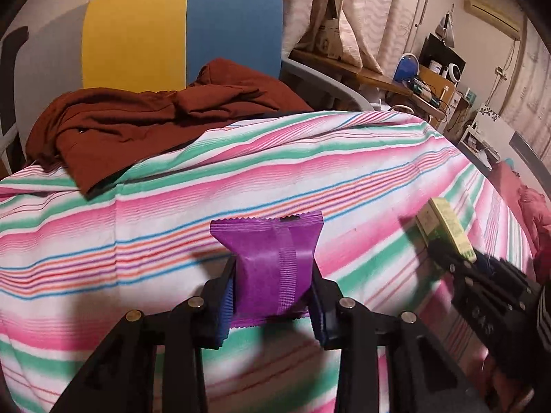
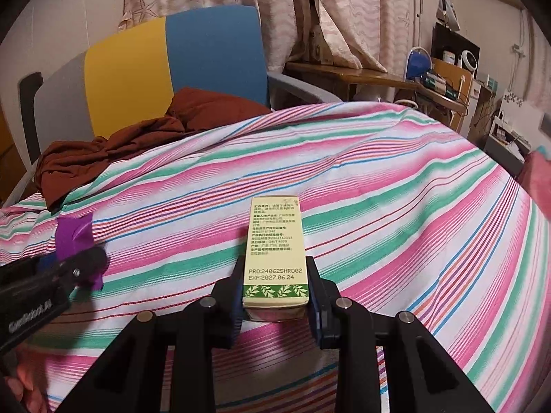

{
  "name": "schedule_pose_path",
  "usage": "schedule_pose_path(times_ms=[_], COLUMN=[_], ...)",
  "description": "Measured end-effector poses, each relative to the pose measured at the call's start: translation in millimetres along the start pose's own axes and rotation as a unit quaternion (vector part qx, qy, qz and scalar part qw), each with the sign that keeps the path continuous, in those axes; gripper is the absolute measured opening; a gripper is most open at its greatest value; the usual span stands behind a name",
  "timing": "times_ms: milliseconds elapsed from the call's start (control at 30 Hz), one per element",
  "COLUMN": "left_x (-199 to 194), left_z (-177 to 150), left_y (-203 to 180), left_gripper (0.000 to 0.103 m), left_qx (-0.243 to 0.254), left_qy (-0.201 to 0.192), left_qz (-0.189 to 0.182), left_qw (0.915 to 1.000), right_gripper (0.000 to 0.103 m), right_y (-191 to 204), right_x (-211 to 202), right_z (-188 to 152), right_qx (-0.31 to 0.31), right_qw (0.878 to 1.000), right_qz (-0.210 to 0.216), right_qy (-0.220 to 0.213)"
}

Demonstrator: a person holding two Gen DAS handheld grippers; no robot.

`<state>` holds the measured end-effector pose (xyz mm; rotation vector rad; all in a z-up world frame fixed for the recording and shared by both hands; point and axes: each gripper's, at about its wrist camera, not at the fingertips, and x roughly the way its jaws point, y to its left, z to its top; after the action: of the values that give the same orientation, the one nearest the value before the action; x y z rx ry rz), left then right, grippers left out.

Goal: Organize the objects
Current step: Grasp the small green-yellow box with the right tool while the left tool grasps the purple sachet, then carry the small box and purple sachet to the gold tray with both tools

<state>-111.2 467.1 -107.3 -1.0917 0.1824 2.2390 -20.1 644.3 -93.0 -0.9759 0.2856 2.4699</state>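
Brown garment (image 1: 144, 127) lies beyond your fingers; your left gripper (image 1: 273, 296) pinches the purple sachet (image 1: 272, 261), your right gripper (image 2: 273, 299) clamps the pale box (image 2: 273, 251), both lengthwise ahead.

Box (image 2: 274, 251) reads "PRO:240625HRD02", "EXP:2027.06.24" (Chinese print above, too small to read).

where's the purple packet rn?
The purple packet is clamped in the left gripper above the striped sheet, left of the boxed right gripper.

i'm working in a lived-in bedroom: a striped sheet (image 1: 310, 172) covers the near bed, patterned curtains (image 2: 344, 10) hang far back, and a cluttered wooden desk (image 2: 361, 75) stands far right.
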Motion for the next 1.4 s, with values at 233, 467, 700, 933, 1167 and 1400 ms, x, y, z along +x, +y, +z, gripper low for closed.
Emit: schedule_pose_path(times_ms=[233, 467, 700, 933, 1167, 1400], left_x=[-22, -42, -61, -80, -97, -139], left_z=[-20, -38, -53, -67, -80, -97], left_y=[13, 24, 29, 19, 38, 49], left_gripper=[0.036, 0.036, 0.034, 0.034, 0.034, 0.034], left_qx=[-0.012, -0.018, -0.008, 0.033, 0.006, 0.007], left_qy=[-0.006, -0.011, -0.023, -0.036, -0.029, -0.034], left_qz=[-0.002, -0.004, -0.009, -0.001, 0.002, -0.029], left_qw=[0.9999, 0.9998, 0.9997, 0.9988, 0.9996, 0.999], right_gripper=[0.03, 0.03, 0.03, 0.03, 0.03, 0.03], right_y=[14, 26, 42, 68, 75, 92], right_x=[-17, -27, -39, -57, -76, -98], right_z=[-2, -8, -20, -35, -48, -64], right_qx=[-0.029, -0.042, -0.059, -0.095, -0.077, -0.09], right_qw=[0.999, 0.998, 0.998, 0.995, 0.997, 0.995], right_qz=[-0.009, -0.013, -0.014, -0.011, -0.001, 0.027], right_qy=[-0.032, -0.034, -0.035, -0.04, -0.031, -0.017])
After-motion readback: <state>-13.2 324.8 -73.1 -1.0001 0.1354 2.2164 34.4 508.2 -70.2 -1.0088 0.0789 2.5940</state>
